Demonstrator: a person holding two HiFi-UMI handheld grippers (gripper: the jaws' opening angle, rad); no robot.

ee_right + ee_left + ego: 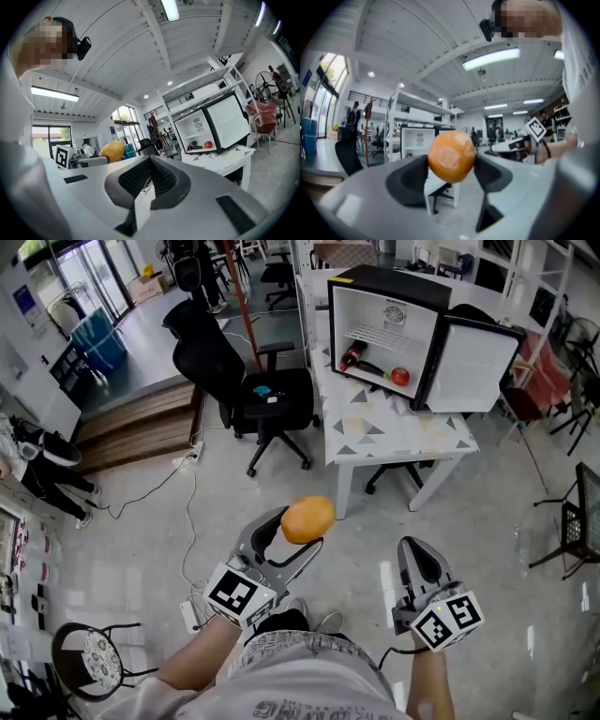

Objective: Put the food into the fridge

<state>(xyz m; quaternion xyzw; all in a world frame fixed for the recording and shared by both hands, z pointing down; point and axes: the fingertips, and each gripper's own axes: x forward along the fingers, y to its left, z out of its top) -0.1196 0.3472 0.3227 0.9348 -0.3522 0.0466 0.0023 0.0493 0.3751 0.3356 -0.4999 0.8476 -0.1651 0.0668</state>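
An orange fruit [307,519] sits between the pads of my left gripper [298,532], which is shut on it and held level above the floor. In the left gripper view the orange [451,156] fills the gap between the black pads [408,180]. My right gripper [419,557] is beside it on the right, shut and holding nothing [150,161]. Ahead, a small black fridge [384,315] stands on a white table [394,432] with its door [473,362] swung open. Inside are a red apple [400,376] and a dark, long item [361,357].
A black office chair [267,395] stands left of the table, and a second dark chair is tucked under it. A round stool [94,652] is at the lower left, a black wire chair [581,512] at the right edge. Cables [192,512] trail over the floor.
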